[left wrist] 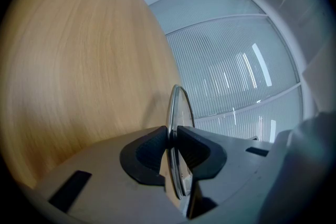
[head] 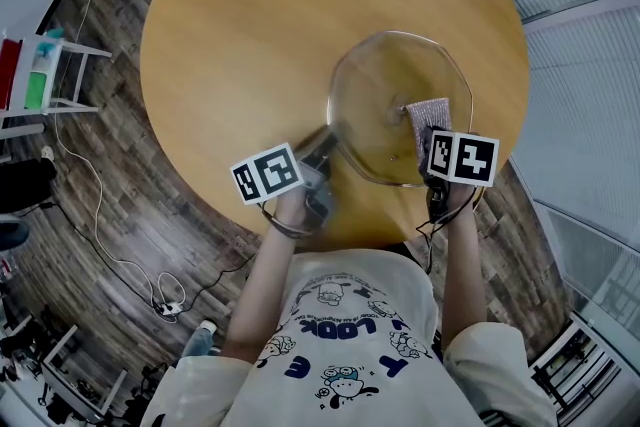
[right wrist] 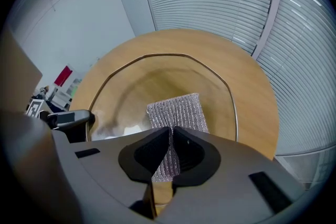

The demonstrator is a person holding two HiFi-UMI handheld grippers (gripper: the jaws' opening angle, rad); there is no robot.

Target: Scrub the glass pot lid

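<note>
A clear glass pot lid (head: 395,105) with a metal rim is held over the round wooden table (head: 230,35). My left gripper (head: 322,151) is shut on the lid's near-left rim; in the left gripper view the lid (left wrist: 178,107) stands edge-on between the pads. My right gripper (head: 432,140) is shut on a silvery grey scrubbing sponge (head: 428,115), which lies against the glass close to the lid's middle. In the right gripper view the sponge (right wrist: 176,113) sticks out past the jaws onto the lid (right wrist: 131,92), and the left gripper (right wrist: 71,120) shows at the left rim.
The table's front edge (head: 350,235) runs just under my hands. A white shelf unit (head: 45,75) stands on the wood floor at the far left, with a cable (head: 110,215) trailing across the floor. Blinds (head: 580,65) cover the wall on the right.
</note>
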